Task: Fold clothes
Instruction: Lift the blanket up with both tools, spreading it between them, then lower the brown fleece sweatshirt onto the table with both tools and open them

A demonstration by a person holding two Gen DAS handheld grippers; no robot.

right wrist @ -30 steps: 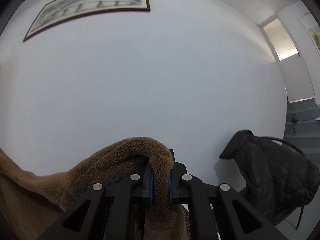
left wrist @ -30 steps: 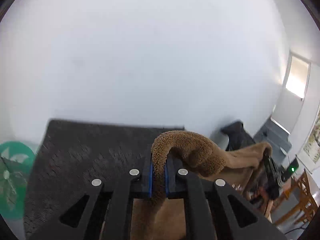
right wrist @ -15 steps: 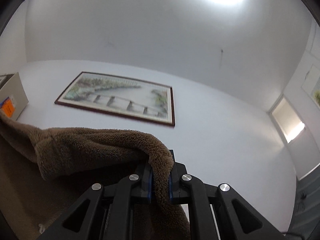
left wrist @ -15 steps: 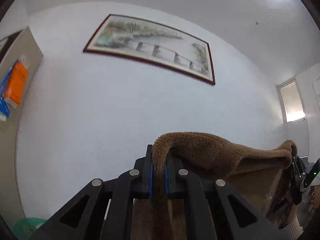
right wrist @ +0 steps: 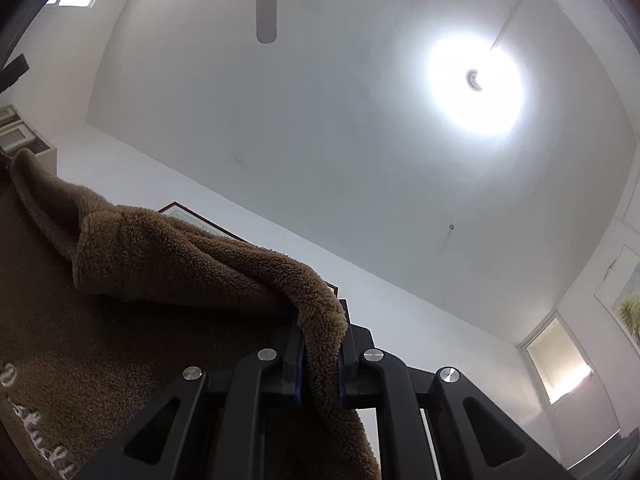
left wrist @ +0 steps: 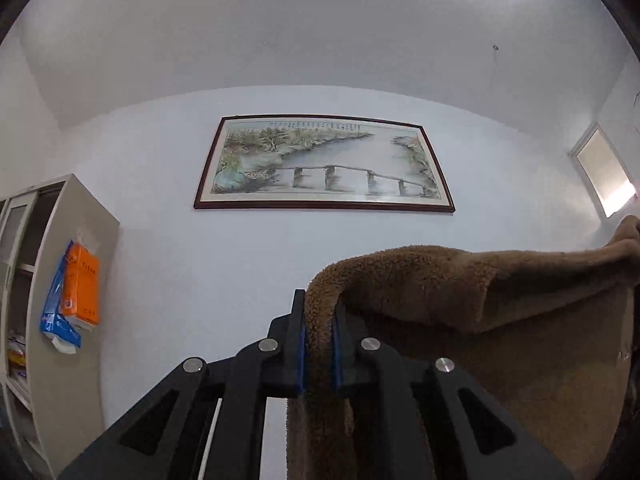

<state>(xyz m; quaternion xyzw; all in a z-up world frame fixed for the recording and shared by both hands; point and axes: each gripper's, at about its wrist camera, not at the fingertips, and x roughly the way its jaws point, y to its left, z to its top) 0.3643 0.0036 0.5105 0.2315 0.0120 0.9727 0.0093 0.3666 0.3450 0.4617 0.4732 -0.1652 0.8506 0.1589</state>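
Note:
A brown fleece garment point(left wrist: 460, 280) hangs stretched between my two grippers, held high in the air. My left gripper point(left wrist: 319, 344) is shut on one edge of it, and the fabric runs off to the right and droops below. My right gripper point(right wrist: 321, 354) is shut on another edge of the brown fleece garment point(right wrist: 160, 264), which spreads left and down, with pale embroidered lettering at the lower left. Both cameras tilt upward, so no table or surface below shows.
A framed landscape painting point(left wrist: 324, 164) hangs on the white wall ahead. A beige cabinet point(left wrist: 44, 300) with an orange packet point(left wrist: 82, 280) stands at the left. Overhead are a ceiling fan point(right wrist: 266, 4) and a bright ceiling lamp point(right wrist: 474, 80). A window point(right wrist: 558, 364) is at the right.
Both grippers have risen and tilted upward with the garment: the dark table and chair dropped out of view, the painting, then the ceiling, came in. The fabric now stretches wider between them.

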